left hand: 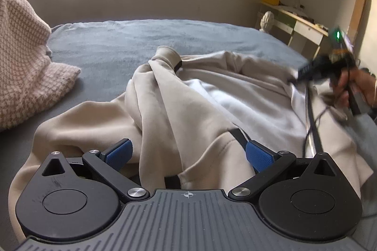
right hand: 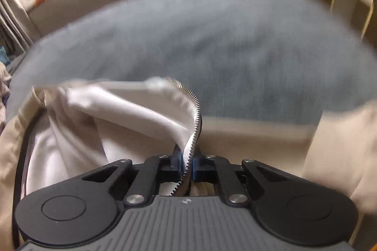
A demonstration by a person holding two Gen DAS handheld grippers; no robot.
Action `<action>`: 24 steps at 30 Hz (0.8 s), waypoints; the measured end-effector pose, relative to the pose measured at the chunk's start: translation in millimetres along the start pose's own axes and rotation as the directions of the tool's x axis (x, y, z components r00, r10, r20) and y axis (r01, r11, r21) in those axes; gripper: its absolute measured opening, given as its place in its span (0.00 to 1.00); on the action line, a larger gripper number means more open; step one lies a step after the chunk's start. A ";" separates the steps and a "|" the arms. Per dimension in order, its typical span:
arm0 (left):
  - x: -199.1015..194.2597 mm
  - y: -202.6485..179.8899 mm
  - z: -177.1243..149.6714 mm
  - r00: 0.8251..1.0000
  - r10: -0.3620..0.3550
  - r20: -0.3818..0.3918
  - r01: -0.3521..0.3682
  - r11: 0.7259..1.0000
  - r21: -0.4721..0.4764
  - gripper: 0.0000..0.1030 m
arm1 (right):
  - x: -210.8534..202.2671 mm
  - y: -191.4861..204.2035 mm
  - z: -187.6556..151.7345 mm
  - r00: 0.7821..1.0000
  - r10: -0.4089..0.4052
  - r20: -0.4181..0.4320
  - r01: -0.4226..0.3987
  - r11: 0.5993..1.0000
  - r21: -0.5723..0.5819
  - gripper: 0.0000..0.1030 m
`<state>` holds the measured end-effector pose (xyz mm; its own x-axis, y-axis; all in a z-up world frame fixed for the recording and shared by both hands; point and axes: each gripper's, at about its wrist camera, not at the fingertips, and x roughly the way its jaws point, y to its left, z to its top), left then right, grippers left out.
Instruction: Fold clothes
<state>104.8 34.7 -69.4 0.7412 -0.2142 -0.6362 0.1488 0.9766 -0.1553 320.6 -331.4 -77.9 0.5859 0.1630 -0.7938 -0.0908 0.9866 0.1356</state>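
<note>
The beige zip-front fleece jacket with white lining (left hand: 179,95) lies crumpled across the centre of the grey blanket-covered bed (left hand: 141,39), front open and lining exposed, one sleeve bunched at centre frame. No fold is complete; the task is judged to be at its opening stage, the garment not yet spread flat.

The left gripper (left hand: 188,154) hangs over the jacket at lower centre with its jaws wide apart; fabric lies between the blue pads (left hand: 259,154) but is not clamped.

The right gripper (right hand: 187,166) is clamped on the jacket's metal-toothed zipper edge (right hand: 195,119), lower centre of the right wrist view, which is motion-blurred.

Remaining: flatten the body, fold in the sleeves, fold the body. A pink-and-white knitted garment (left hand: 26,57) at left awaits handling.
</note>
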 end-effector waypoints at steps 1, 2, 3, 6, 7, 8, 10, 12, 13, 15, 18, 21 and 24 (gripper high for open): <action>1.2 -0.4 -0.6 1.000 0.000 -0.003 0.000 1.000 0.001 1.00 | -3.8 -1.4 7.0 0.999 -0.024 0.043 0.024 1.000 0.009 0.07; 2.8 -0.7 -1.0 1.000 -0.001 -0.008 0.001 1.000 -0.001 1.00 | -7.5 -2.8 14.0 0.995 -0.048 0.084 0.047 0.999 0.020 0.07; 4.4 -1.1 -1.2 1.000 -0.005 -0.013 0.005 1.000 -0.005 1.00 | -5.6 -6.7 19.8 0.993 -0.066 0.100 0.062 0.997 0.047 0.07; 7.8 -3.6 -2.0 1.000 -0.019 -0.024 0.019 1.000 -0.006 1.00 | 9.7 -21.1 27.6 0.996 -0.070 0.061 0.062 0.991 0.122 0.15; 8.2 -5.0 -2.5 0.999 -0.021 -0.027 0.021 1.000 0.000 1.00 | 14.0 -24.2 26.2 0.995 -0.095 0.030 0.090 0.985 0.149 0.33; 8.6 -6.3 -3.1 0.999 -0.023 -0.030 0.023 1.000 0.007 1.00 | 18.2 -27.2 24.8 0.993 -0.119 -0.001 0.117 0.977 0.175 0.42; 6.5 -7.5 -3.9 0.999 -0.029 -0.030 0.029 1.000 0.011 1.00 | 5.5 -33.6 16.0 0.993 -0.112 0.036 0.102 0.973 0.209 0.59; 3.6 -8.2 -4.8 0.999 -0.035 -0.028 0.035 0.999 0.012 1.00 | -11.3 -42.0 8.0 0.993 -0.094 0.068 0.075 0.969 0.234 0.62; 2.2 -8.6 -5.2 0.999 -0.038 -0.027 0.038 0.999 0.012 1.00 | -26.7 -48.3 5.2 0.993 -0.076 0.089 0.053 0.970 0.238 0.62; -1.4 -9.9 -5.6 0.999 -0.040 -0.023 0.040 0.999 0.011 1.00 | -57.5 -61.2 -0.4 0.990 -0.042 0.132 0.009 0.969 0.246 0.62; -7.8 -13.6 -4.5 0.999 -0.047 -0.013 0.047 0.999 0.007 1.00 | -116.6 -83.1 -7.7 0.975 0.014 0.224 -0.073 0.962 0.261 0.62; -12.2 -22.5 -4.6 0.998 -0.060 -0.022 0.061 0.998 0.028 1.00 | -184.2 -91.2 -19.5 0.952 0.095 0.291 -0.157 0.967 0.200 0.63; -16.3 -31.8 -5.0 0.997 -0.073 -0.034 0.075 0.996 0.052 1.00 | -231.5 -64.8 -41.1 0.949 0.153 0.274 -0.167 0.986 0.028 0.65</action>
<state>84.7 7.1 -57.9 0.7054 -0.2856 -0.6487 0.2380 0.9575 -0.1627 157.7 -432.8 72.8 0.7634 0.3034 -0.5702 -0.1647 0.9451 0.2824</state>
